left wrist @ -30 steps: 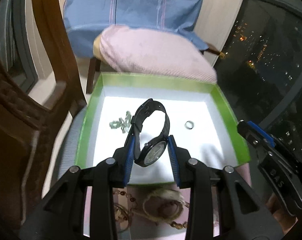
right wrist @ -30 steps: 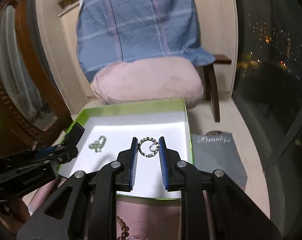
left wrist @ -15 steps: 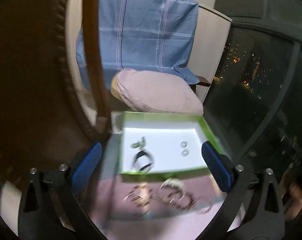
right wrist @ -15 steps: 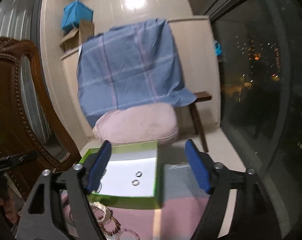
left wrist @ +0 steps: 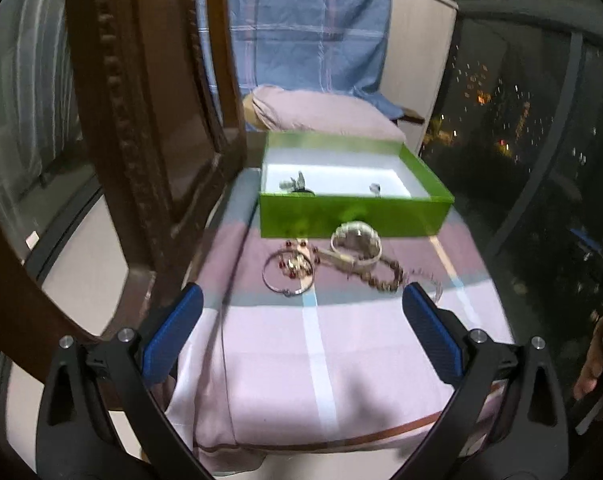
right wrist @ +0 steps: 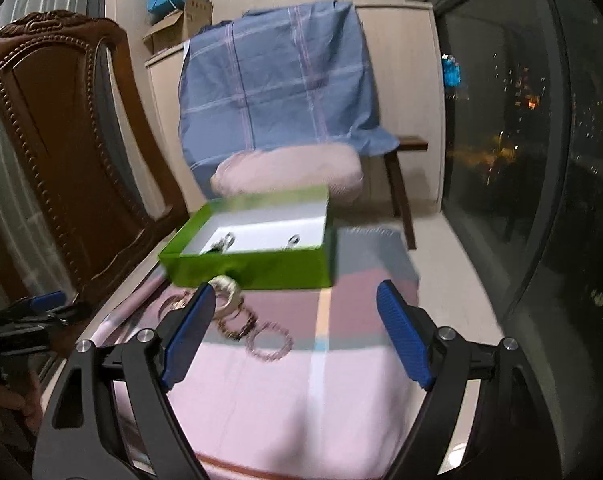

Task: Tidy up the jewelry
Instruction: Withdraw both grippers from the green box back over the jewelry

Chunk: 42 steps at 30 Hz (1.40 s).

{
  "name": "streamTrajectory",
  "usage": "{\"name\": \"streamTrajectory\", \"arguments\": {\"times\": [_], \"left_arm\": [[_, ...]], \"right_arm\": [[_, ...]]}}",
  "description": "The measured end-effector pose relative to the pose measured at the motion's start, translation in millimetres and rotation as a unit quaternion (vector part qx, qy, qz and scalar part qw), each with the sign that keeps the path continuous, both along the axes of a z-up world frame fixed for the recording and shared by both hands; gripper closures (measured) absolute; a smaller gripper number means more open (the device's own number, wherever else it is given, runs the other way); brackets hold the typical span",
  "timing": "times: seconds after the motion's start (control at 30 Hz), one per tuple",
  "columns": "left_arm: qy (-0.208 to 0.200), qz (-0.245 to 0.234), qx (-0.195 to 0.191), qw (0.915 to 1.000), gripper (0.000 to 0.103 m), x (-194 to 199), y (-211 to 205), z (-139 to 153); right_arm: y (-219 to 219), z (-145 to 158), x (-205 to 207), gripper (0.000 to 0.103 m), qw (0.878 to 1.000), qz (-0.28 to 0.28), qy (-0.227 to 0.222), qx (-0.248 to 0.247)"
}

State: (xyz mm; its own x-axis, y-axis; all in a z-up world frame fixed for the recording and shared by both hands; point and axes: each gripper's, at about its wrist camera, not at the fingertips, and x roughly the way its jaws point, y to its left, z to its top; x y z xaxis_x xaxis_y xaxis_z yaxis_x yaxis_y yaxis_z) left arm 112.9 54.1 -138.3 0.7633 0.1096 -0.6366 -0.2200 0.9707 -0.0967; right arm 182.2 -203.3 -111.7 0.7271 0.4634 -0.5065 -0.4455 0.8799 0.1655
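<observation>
A green box [left wrist: 353, 216] with a white inside stands at the far end of the pink checked cloth [left wrist: 325, 344]; it also shows in the right wrist view [right wrist: 257, 268]. Inside it lie a silver piece [left wrist: 293, 182], a dark watch edge [left wrist: 303, 191] and a small ring [left wrist: 375, 188]. In front of the box lie a silver watch [left wrist: 355, 242], a thin bangle [left wrist: 287, 274] and a beaded bracelet [left wrist: 385, 278]. My left gripper [left wrist: 301, 336] is wide open and empty, well back from them. My right gripper [right wrist: 297, 336] is wide open and empty, with the bracelets [right wrist: 269, 338] just past its left finger.
A carved wooden chair [left wrist: 149, 128] stands close on the left. A pink cushion [left wrist: 321, 112] and a blue checked cloth [right wrist: 277, 80] are behind the box. A dark glass window [right wrist: 541, 160] runs along the right. The left gripper shows at the right wrist view's left edge [right wrist: 25, 320].
Both grippers let go of their pieces in the box, opened wide and pulled back and up. The black watch and a ring now lie in the box.
</observation>
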Motion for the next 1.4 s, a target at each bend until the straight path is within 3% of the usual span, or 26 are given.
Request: {"name": "streamTrajectory", "arguments": {"times": [0.17,0.9,1.4], "left_arm": [[0.001,-0.004,0.007,1.0000,0.004,6,-6,2],[0.034,-0.012,0.008,0.9993,0.004,25,-7,-18],[0.122,0.026,-0.025,0.9919,0.007,102,31,-98]], "right_arm": [[16,4,-7,0.022,0.999,0.009,-0.026,-0.020],[17,-2,-2,0.022,1.000,0.011,-0.010,-0.024],[30,-19,6,0.022,0.999,0.025,0.019,-0.042]]}}
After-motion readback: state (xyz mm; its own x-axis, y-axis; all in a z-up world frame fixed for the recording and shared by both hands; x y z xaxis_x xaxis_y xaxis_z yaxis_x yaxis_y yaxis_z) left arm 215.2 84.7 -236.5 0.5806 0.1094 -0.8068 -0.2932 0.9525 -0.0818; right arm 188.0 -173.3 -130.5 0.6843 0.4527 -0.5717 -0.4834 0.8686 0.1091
